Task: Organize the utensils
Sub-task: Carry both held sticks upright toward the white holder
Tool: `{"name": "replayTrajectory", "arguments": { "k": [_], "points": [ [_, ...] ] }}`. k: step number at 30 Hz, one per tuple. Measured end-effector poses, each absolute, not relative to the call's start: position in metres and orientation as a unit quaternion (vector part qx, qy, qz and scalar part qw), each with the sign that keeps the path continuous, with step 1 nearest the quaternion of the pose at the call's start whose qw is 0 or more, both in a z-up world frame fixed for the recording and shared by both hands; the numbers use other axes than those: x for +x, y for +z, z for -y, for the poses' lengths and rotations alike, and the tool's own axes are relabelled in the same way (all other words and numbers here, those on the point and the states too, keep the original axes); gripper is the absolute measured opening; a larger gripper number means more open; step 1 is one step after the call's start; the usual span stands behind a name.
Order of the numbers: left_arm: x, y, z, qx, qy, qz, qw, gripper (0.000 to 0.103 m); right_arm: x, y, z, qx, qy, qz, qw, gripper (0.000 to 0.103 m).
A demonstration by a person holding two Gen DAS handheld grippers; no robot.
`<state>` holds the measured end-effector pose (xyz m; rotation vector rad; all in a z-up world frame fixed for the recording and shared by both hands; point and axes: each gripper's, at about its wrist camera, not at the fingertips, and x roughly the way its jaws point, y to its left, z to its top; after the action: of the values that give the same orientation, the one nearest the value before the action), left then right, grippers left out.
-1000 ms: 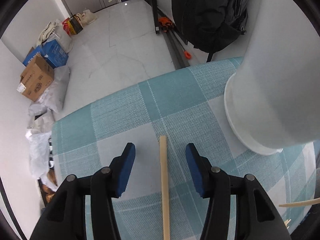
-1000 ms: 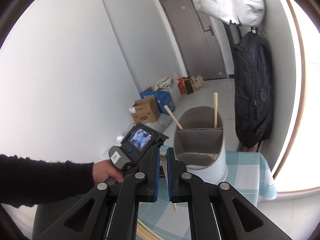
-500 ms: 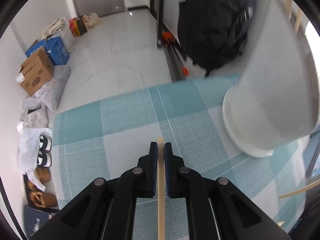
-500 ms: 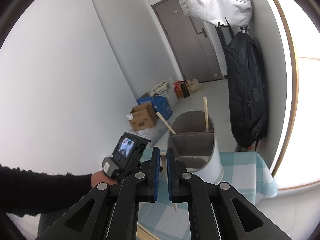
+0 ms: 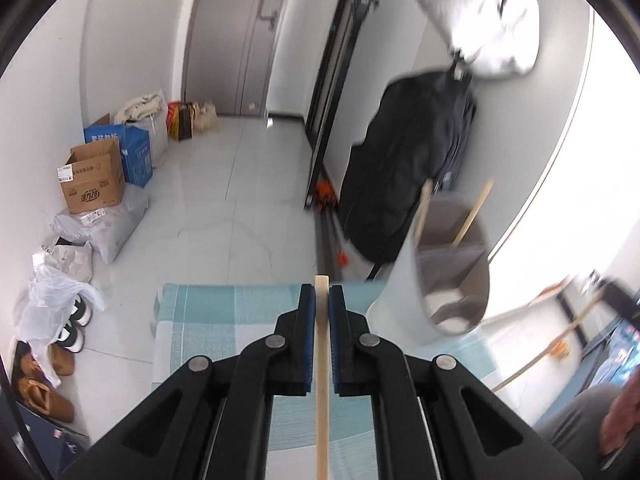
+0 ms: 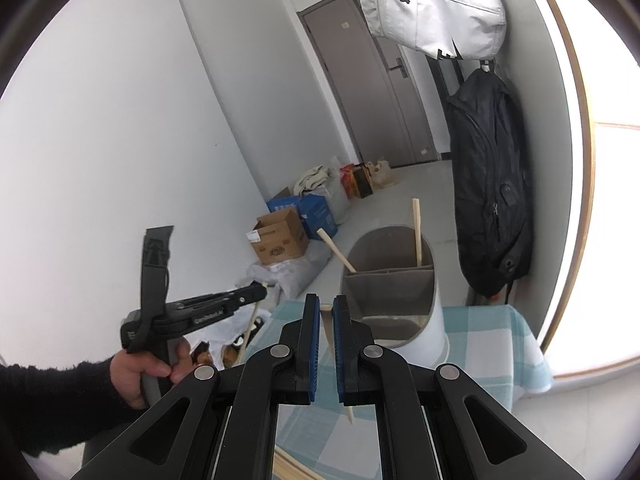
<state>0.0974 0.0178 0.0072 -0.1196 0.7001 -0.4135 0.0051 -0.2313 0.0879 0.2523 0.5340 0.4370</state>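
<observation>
The left gripper (image 5: 322, 300) was clamped on a chopstick (image 5: 322, 380), its blue pads (image 5: 308, 320) pressed against the wooden shaft, whose blunt end poked just past the tips toward 12 o'clock. In the right wrist view the same tool (image 6: 224, 308) was lifted off the table (image 6: 492, 344) at 9 o'clock, gripped by the person's left hand (image 6: 136, 372), with the stick (image 6: 250, 324) hanging down from its jaws.

The right gripper (image 6: 326, 316) was also closed narrowly on a 2nd chopstick (image 6: 334, 354), which ran slantwise between its pads, the blunt end up near the tips and the pointed end down over the teal checked cloth.

The white holder (image 6: 400, 292) stood on the table just beyond the right gripper, at 1 o'clock, with a grey divided interior. 2 chopsticks already stood in its far compartment: 1 (image 6: 336, 250) leaning left, 1 (image 6: 417, 232) nearly upright at the right wall. From the left wrist the holder (image 5: 452, 268) appeared at 3 o'clock, blurred.

A black backpack (image 6: 492, 200) and a white bag (image 6: 432, 8) hung on the wall behind; cardboard boxes (image 6: 280, 236) sat on the floor.
</observation>
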Motion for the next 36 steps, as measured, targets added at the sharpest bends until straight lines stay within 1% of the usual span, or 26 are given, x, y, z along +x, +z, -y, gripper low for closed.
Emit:
{"name": "replayTrajectory", "arguments": {
  "k": [5,12,22,28,36],
  "points": [
    [0.084,0.036,-0.024,-0.101,-0.213,-0.280,0.931,0.003,0.008,0.099,0.230,0.132,0.210,-0.260,0.933,0.006],
    [0.087,0.076,-0.007,-0.116,-0.231,-0.217,0.941,0.003,0.020,0.136,0.232,0.135,0.205,-0.250,0.937,0.006],
    [0.134,0.137,0.039,-0.103,-0.243,-0.156,0.952,0.003,0.061,0.189,0.255,0.141,0.180,-0.232,0.945,0.006],
    [0.162,0.137,0.056,-0.095,-0.229,-0.137,0.959,0.003,0.095,0.209,0.264,0.138,0.173,-0.220,0.950,0.006],
    [0.185,0.101,0.059,-0.105,-0.226,-0.128,0.960,0.003,0.128,0.198,0.267,0.137,0.177,-0.222,0.949,0.006]
  ]
}}
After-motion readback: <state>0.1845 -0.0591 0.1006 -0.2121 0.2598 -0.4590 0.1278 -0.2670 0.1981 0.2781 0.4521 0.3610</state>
